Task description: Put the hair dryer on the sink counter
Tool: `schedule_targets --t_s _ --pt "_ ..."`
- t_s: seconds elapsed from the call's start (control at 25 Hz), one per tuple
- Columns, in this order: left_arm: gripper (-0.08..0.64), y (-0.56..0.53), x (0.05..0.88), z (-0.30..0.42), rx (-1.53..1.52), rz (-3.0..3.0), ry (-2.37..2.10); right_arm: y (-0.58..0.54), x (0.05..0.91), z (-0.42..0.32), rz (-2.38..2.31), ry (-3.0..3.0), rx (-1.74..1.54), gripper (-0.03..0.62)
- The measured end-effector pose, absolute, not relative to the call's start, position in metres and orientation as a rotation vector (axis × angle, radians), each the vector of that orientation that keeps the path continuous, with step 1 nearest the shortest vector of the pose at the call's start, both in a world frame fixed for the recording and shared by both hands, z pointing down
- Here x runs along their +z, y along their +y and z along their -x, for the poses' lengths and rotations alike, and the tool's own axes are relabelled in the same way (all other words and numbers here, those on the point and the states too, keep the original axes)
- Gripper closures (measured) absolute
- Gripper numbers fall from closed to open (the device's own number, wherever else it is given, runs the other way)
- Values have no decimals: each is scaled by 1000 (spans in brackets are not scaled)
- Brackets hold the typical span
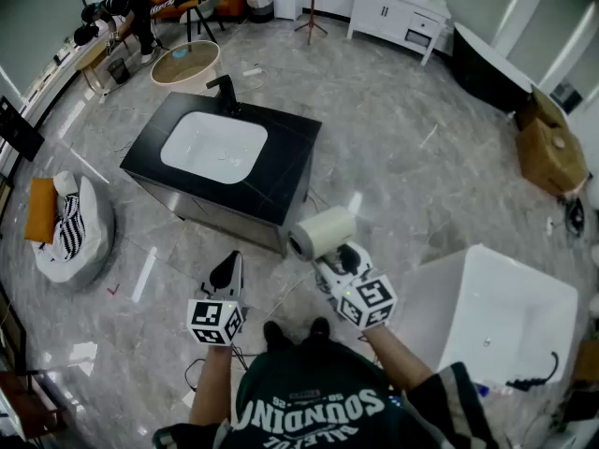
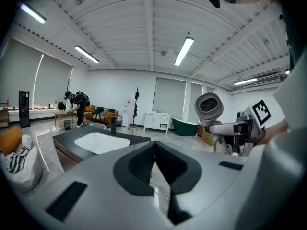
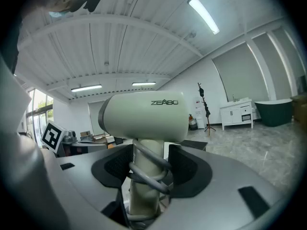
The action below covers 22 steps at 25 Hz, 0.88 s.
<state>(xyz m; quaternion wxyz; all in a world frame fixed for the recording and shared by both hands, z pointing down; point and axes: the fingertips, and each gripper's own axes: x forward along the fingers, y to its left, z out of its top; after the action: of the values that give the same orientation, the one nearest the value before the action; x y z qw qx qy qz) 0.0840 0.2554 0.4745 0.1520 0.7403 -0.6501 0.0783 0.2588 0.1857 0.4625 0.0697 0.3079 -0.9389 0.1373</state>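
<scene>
Marble floor (image 1: pixel 402 148) lies beneath a cream, cord-wrapped hair dryer (image 1: pixel 321 232).

The hair dryer (image 3: pixel 144 116) I carry bears the brand "ZEABO" in grey on its barrel. White letters on my shirt (image 1: pixel 309 405), seen upside down, seem to read "SOUNDING".

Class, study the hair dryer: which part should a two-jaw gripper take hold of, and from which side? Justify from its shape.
Grip the hair dryer by its handle, coming from its free end, one jaw on each flank, as the right gripper does. The handle is a narrow straight post wound with cord; the barrel is broad and rounded, likely slippery.
</scene>
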Motion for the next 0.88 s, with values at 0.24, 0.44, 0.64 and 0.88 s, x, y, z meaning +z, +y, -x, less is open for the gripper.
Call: schedule_targets --t_s 0.24,0.44,0.64,0.88 --pt "558 258 478 -82 225 -2127 -1858 189 461 -251 -888 -2841 393 364" --pt "560 259 476 -79 216 -2134 -1857 192 466 -247 -896 -2820 410 364" --pt "559 260 477 -71 212 -2135 -1851 193 466 -236 -901 -2824 414 364" --pt "560 264 484 -47 211 -2134 -1847 194 471 -212 -907 -2823 406 364"
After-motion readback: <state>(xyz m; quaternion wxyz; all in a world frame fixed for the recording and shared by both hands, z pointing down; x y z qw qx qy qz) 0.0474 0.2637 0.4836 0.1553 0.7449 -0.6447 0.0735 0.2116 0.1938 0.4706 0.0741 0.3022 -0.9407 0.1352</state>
